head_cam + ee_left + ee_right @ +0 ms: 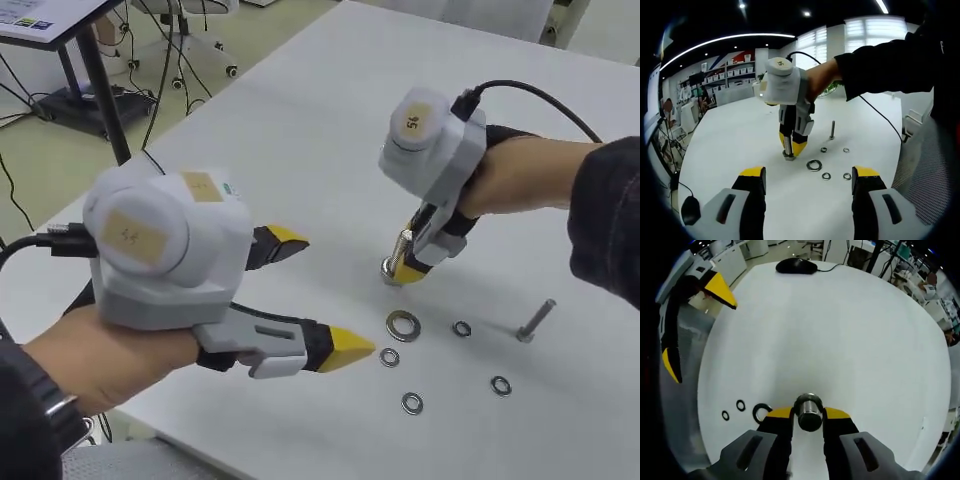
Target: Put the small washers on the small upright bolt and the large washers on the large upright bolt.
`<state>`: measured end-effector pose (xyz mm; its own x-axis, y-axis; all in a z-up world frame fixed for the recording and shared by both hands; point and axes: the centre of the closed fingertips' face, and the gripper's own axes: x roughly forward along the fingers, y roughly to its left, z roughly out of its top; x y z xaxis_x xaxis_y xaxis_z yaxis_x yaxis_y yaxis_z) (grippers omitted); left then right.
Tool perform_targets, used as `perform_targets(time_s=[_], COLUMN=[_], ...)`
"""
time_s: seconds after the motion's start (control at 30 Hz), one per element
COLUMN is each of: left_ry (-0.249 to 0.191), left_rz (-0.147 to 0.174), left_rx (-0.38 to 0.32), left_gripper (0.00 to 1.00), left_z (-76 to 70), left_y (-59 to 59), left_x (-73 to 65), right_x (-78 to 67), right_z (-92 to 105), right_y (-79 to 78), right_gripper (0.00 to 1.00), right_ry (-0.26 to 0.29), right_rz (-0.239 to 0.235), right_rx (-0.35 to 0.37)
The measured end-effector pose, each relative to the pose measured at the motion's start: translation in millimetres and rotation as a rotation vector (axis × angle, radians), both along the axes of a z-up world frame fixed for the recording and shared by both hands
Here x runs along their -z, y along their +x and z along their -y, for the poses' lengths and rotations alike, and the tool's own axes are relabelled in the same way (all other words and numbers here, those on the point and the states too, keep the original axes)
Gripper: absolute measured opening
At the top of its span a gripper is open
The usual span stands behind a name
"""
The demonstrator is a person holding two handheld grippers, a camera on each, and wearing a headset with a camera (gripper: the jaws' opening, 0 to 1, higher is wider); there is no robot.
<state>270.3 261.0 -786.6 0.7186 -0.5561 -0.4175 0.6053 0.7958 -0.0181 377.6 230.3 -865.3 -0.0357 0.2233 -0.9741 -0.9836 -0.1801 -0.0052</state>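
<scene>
My right gripper (405,266) is shut on the large bolt (392,268), which stands head-down on the white table (300,130). In the right gripper view the bolt's end (810,412) sits between the jaws of that gripper (810,416). The small bolt (535,321) stands upright to the right. A large washer (403,325) lies flat just in front of the large bolt, with several small washers (461,328) around it. My left gripper (318,292) hovers open to the left of the washers, holding nothing. In the left gripper view, the large washer (814,165) lies ahead of the open left gripper (810,172).
A table edge runs along the left, with floor, cables and a desk leg (100,80) beyond. A black mouse (796,265) lies at the table's far end. The right gripper's cable (540,100) arcs over the table.
</scene>
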Motion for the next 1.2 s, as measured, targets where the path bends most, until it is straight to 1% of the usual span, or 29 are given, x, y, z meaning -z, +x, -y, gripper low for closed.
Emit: perform_targets(time_s=[0.07,0.17,0.33,0.43,0.5,0.63,0.7,0.77,0.87,0.97,1.07,1.2], left_ry=[0.001,0.002,0.001,0.000,-0.002,0.002,0.002,0.005,0.007,0.009,0.017,0.021], left_rz=[-0.001,-0.001,0.000,0.003,0.005,0.011,0.012,0.015,0.018,0.022,0.024,0.030], left_rx=[0.001,0.005,0.008,0.007,0.006,0.007,0.011,0.016,0.017,0.022,0.027,0.029], left_gripper=[0.69,0.69,0.69,0.69,0.69,0.69,0.69,0.69,0.69,0.68,0.68,0.68], left_z=[0.3,0.9,1.0,-0.3,-1.4,-2.8,-3.2,-3.8,-5.0,-5.4,-6.7,-10.1], left_y=[-0.4,-1.0,-1.5,-1.3,-0.7,0.1,0.1,0.3,1.1,1.5,2.0,2.9], left_x=[0.2,0.3,-0.2,-1.6,-2.9,-5.1,-6.3,-7.5,-9.1,-10.7,-11.5,-14.8], right_x=[-0.1,-3.5,-10.8,-21.9,-29.7,-42.9,-49.3,-53.6,-53.2,-49.6,-43.5,-30.5], right_z=[0.7,0.0,4.6,9.4,12.5,18.5,22.1,24.7,29.2,34.2,35.4,32.5], right_y=[-0.5,-1.8,0.4,-0.3,0.1,-2.1,-5.6,-11.4,-18.5,-27.0,-35.9,-46.9], right_gripper=[0.24,0.28,0.30,0.30,0.29,0.29,0.29,0.28,0.28,0.27,0.27,0.27], right_ry=[-0.002,0.016,0.028,0.048,0.062,0.086,0.096,0.108,0.112,0.100,0.099,0.096], right_rz=[-0.004,-0.008,0.010,0.022,0.041,0.064,0.072,0.069,0.063,0.060,0.038,0.022], right_rx=[0.000,0.006,0.014,0.025,0.026,0.033,0.038,0.041,0.041,0.037,0.038,0.037])
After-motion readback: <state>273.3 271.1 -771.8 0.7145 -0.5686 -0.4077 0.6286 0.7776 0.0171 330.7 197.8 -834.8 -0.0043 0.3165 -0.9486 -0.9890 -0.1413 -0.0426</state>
